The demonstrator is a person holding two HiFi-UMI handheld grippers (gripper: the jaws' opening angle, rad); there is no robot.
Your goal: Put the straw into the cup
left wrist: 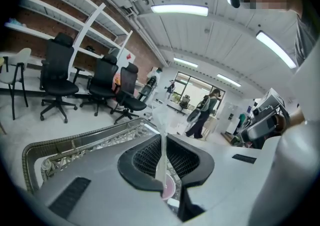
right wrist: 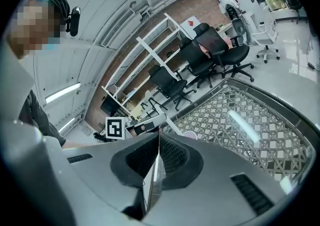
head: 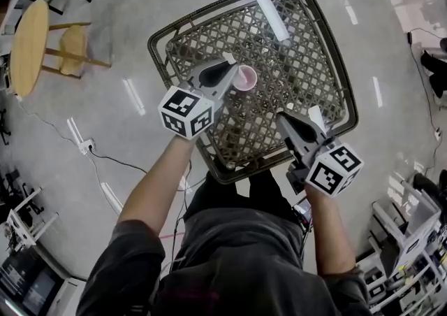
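A small pink cup [head: 244, 78] stands on a square table with a woven lattice top [head: 300, 63]. My left gripper [head: 226, 64] hovers right beside the cup's left rim, shut on a clear straw [left wrist: 161, 135] that sticks up past the jaws. In the left gripper view the cup [left wrist: 169, 188] shows just under the straw's lower end. My right gripper [head: 285, 121] is over the table's near right part, shut on a thin strip of straw wrapper [right wrist: 151, 182], whose white end [head: 316, 117] shows beside it. The right gripper view has the cup [right wrist: 190, 134] farther off.
The table's dark raised rim [head: 155, 42] runs all round. A round wooden table [head: 28, 45] and a wooden stool [head: 71, 49] stand on the floor at the far left. Cables and a socket strip [head: 85, 145] lie on the floor. Office chairs [left wrist: 59, 77] line a wall.
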